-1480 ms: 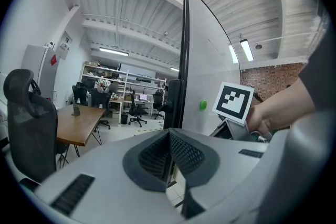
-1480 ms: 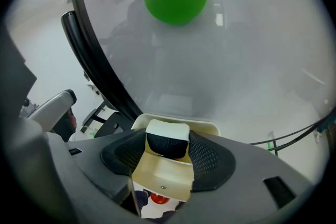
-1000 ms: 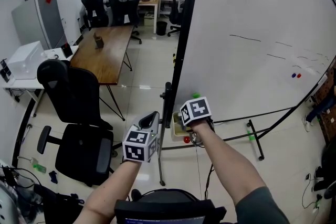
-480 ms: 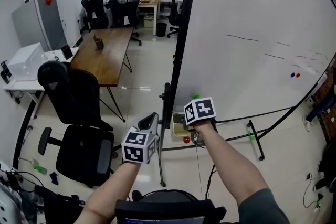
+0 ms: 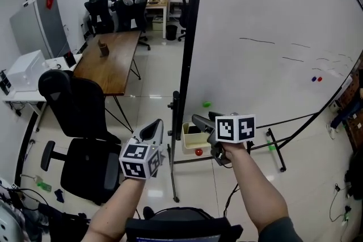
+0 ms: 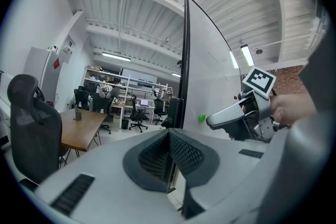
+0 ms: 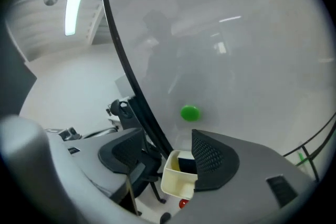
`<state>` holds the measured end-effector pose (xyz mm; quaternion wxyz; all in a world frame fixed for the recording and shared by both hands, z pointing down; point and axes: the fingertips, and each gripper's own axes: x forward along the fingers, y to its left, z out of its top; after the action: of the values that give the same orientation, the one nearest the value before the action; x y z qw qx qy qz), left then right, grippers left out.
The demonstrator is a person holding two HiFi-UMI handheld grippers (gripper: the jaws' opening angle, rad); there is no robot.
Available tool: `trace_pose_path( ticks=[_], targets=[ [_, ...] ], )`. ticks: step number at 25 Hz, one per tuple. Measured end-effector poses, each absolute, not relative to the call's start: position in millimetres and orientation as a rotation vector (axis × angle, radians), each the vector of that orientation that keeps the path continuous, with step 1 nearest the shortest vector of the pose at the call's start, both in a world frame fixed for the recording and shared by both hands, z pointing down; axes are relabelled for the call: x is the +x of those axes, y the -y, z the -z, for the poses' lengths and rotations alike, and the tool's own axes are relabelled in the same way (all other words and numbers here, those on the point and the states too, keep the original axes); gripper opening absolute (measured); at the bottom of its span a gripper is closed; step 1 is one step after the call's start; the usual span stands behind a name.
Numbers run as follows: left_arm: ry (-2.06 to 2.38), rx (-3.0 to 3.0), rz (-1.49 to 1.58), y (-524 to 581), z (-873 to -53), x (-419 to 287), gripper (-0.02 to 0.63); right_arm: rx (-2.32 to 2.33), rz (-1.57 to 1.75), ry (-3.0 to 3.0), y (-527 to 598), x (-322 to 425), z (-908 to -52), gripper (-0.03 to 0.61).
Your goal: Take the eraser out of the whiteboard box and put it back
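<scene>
By the whiteboard (image 5: 272, 20), cream box (image 7: 176, 182) holds dark eraser (image 7: 186, 164).

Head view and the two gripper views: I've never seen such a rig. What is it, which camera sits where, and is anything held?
No robot: a person holds a two-jaw gripper in each hand. The head view looks down from the person's head; each gripper view looks along its own jaws. The left gripper has its jaws together, empty. The right gripper has jaws wide apart, closing slightly, with nothing between them. Beyond them a cream box sits at the lower edge of the whiteboard, the dark eraser inside, a green magnet above. Nothing is held.
</scene>
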<state>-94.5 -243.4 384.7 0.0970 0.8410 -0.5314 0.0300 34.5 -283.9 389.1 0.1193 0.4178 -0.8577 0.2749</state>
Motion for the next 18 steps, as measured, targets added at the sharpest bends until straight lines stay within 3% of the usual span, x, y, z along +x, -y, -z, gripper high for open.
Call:
trace_pose_path(
  ticks=[4,6,11,18],
  targets=[
    [1.536,2.521,-0.030,237.5,-364.8,-89.7,0.032,1.306,-0.620,2.671,272.6,43.7,-342.9,0.186],
    [1.518,2.552,0.002,233.2,-351.5,-87.6,0.034,1.388,-0.516,2.708,266.9,53.2,-324.5,0.026],
    [1.478,2.607,0.089,222.1,-324.8,-90.0,0.032,1.479,-0.334,2.876,243.0,68.4,-275.3,0.015],
    [1.455,2.658,0.101,218.1,-304.1,-89.6,0.032,1.501,-0.226,2.866,239.2,68.1,-270.9,0.015]
  ],
)
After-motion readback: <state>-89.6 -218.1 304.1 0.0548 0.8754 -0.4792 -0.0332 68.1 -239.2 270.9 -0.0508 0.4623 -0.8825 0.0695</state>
